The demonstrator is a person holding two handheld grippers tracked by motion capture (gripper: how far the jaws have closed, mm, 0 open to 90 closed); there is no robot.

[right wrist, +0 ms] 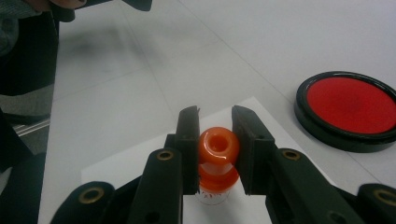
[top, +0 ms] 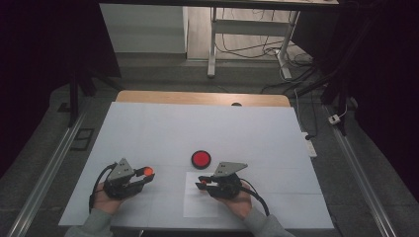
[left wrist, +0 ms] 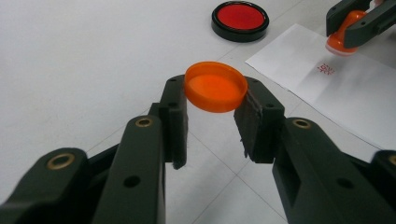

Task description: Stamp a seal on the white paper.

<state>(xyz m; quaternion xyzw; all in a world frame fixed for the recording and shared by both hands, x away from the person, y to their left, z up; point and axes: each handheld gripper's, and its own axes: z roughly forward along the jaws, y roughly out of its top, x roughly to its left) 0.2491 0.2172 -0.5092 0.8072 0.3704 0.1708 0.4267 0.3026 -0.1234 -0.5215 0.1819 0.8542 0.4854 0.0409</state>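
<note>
Stamp (right wrist: 218, 158) is pinched by its narrow waist in the right hand-held gripper (top: 203, 182), jaws closed on the orange handle, upright, base down over the sheet of paper (top: 200, 205). Can't tell from the right gripper view whether the base is touching the sheet or just above it. Red mark (left wrist: 325, 69) already on the paper, visible in the left gripper view just beside the stamp.

Left hand-held gripper (left wrist: 211, 114) holds the orange cap (left wrist: 215, 86) edge-on between its pads, lifted off the table (top: 148, 133), open side up and tilted a bit.

Ink pad (top: 201, 158) sits open, near the top edge of the paper, apart from both grippers.

Handling guess: stamp looks like light hard plastic, smooth, so it could twist in the jaws if pressed off-axis. The waist is the right grip point, since the flare above and below stops it sliding. Cap is thin, light, probably a bit flexible; rim grip is shallow, so an easy squeeze and no fast swings. Capping will need the two axes lined up.
</note>
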